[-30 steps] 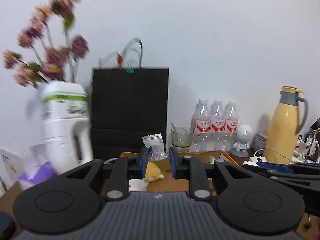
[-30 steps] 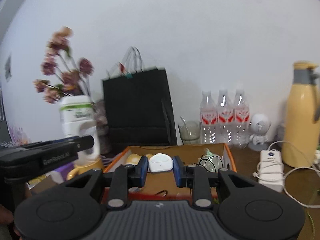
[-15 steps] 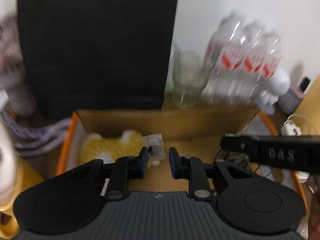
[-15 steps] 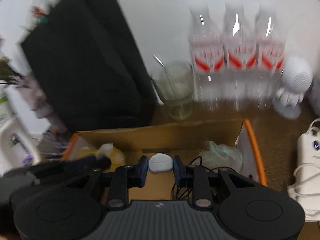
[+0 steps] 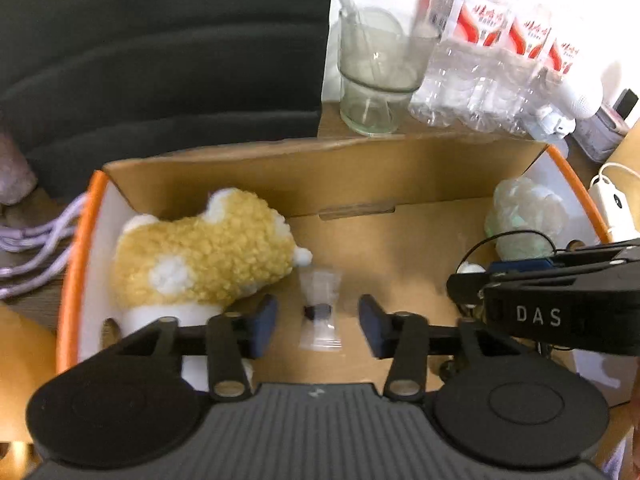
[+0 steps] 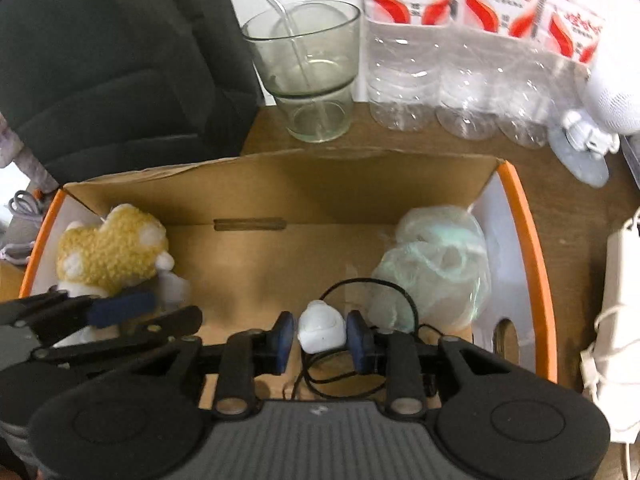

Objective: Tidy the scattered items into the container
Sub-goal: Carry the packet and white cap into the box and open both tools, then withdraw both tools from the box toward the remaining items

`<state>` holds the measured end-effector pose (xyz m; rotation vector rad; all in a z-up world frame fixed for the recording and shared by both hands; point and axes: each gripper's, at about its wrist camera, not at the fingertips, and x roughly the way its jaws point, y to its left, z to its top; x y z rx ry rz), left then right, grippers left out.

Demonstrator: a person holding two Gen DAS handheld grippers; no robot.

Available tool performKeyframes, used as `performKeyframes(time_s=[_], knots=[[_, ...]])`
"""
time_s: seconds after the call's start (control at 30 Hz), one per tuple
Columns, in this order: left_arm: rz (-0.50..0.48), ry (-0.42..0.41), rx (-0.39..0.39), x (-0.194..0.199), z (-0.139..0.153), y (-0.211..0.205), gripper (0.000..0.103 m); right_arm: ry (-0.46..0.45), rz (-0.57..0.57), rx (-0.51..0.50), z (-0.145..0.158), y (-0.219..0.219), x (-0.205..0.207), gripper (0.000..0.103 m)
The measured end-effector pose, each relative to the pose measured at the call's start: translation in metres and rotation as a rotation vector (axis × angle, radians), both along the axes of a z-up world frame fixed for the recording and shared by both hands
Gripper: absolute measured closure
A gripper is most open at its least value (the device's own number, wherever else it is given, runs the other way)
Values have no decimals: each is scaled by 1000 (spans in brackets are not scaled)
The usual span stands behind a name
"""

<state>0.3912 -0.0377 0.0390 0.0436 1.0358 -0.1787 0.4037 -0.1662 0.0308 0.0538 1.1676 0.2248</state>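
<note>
Over the cardboard box (image 5: 400, 168), the left gripper (image 5: 318, 322) stands spread wide and holds nothing – a small clear packet (image 5: 321, 312) lies loose on the box floor between its fingers, beside the yellow plush toy (image 5: 208, 256) – while the right gripper (image 6: 322, 338) clamps a white earbud case (image 6: 322, 328).

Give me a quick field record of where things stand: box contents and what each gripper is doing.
container: cardboard box, orange rim
inside, left: yellow plush toy
inside, middle: clear sachet, lying on the floor of the box
inside, right: crumpled plastic bag, black cable
left gripper: open, above the sachet, not gripping it
right gripper: shut on white case, low inside the box
</note>
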Motion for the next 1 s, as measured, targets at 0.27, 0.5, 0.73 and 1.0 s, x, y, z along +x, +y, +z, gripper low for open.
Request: performKeyframes(time_s=[0.27, 0.5, 0.73, 1.0], knots=[[96, -4, 16, -39, 79, 25, 6, -87, -28, -28, 78, -9, -40, 25], [138, -6, 48, -93, 125, 27, 2, -59, 7, -123, 132, -4, -92, 16], [151, -137, 50, -153, 139, 22, 0, -175, -7, -80, 157, -9, -156, 16], [180, -536, 80, -246, 122, 20, 0, -442, 18, -2, 133, -21, -241, 15]])
